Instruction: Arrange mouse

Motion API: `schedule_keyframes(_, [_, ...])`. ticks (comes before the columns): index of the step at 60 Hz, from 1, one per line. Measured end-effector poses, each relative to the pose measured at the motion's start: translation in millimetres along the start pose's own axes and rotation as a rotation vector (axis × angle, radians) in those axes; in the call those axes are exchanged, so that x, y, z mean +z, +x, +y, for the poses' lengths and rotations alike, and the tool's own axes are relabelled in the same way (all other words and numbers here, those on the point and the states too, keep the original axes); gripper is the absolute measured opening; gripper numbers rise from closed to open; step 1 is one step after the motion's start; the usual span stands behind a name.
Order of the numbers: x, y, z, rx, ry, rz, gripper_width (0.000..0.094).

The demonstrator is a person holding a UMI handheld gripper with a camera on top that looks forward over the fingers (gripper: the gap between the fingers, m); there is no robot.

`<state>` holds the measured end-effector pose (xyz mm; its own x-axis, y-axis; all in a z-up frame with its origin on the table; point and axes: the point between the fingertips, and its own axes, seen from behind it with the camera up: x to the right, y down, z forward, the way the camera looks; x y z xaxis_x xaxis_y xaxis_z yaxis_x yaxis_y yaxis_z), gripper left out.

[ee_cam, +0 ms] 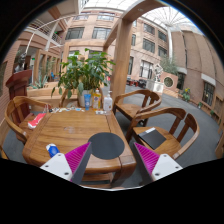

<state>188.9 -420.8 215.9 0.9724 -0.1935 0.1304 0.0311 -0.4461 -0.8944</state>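
Note:
A dark round mouse pad lies at the near edge of a wooden table, just ahead of and between my fingers. My gripper is open and empty, with its magenta pads at either side of the round pad, slightly above it. A small blue object lies on the table near the left finger; I cannot tell whether it is the mouse. No clear mouse shows elsewhere.
A potted plant and bottles stand at the table's far end. A red item lies at the left side. Wooden chairs stand to the right, behind and left.

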Motion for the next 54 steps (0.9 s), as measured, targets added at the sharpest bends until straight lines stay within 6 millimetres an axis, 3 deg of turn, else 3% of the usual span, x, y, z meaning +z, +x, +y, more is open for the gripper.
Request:
schedule_keyframes(8, [8,-1,22,-0.006,-0.049,0.005,0.085])
schedule_keyframes(16, [41,-15,74,-0.019,-0.118,-0.017,0.0848])
schedule_keyframes(22, [59,-40,123,-0.039,-0.2,-0.062,0.0852])
schedule_keyframes(29, [68,-94,160,-0.043,-0.256,-0.17,0.0857])
schedule_keyframes(36, [75,-158,173,-0.062,-0.266,-0.286,0.0856])
schedule_keyframes(43, [86,-216,167,-0.104,-0.234,-0.369,0.0851])
schedule_keyframes(54, [119,-280,150,-0.136,-0.194,-0.422,0.085])
